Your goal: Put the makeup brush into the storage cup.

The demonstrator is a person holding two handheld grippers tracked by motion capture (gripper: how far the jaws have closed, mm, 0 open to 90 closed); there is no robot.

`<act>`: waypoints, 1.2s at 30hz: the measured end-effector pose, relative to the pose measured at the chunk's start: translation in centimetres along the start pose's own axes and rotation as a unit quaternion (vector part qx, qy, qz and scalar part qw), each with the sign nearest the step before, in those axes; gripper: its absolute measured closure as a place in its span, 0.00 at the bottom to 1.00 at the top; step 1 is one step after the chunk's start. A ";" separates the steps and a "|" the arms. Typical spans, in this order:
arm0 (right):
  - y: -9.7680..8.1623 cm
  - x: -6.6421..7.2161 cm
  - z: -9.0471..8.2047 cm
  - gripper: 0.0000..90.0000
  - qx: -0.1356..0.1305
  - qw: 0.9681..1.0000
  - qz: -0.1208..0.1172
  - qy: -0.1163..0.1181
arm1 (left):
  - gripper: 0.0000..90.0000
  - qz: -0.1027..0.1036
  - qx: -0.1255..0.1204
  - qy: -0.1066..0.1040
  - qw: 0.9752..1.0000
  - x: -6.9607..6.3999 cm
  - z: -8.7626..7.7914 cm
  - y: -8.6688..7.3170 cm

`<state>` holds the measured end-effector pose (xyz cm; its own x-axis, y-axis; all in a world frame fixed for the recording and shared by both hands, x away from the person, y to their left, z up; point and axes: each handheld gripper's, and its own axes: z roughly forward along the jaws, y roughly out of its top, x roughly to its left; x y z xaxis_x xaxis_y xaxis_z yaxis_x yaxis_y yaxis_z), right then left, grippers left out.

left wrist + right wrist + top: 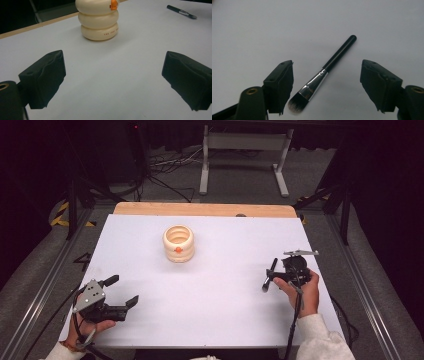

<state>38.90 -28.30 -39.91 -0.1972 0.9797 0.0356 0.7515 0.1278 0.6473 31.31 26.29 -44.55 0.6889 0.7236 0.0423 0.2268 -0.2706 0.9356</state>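
The makeup brush (325, 71) lies untouched between the right tool's (327, 85) open jaws.

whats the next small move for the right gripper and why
Probably lower the right gripper a little and close on the makeup brush. Its jaws are open and straddle the brush near the silver ferrule, not pressing it, and the brush lies flat on the white table.

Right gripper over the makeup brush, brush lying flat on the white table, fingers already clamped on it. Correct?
Not clamped. In the right gripper view the right gripper stands open, its fingers on either side of the makeup brush with gaps to it. The rest holds: the brush lies flat on the white table, the gripper over it.
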 end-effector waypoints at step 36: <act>1.4 -0.3 4.6 0.89 0.115 0.993 -0.033 0.015 | 0.08 0.000 0.020 -0.008 1.000 -0.2 0.6 -0.2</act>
<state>42.94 -27.71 -42.52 -0.2660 0.9637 0.0237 0.8597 0.2260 0.4581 31.59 25.81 -44.94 0.6997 0.7135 0.0365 0.2541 -0.2962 0.9207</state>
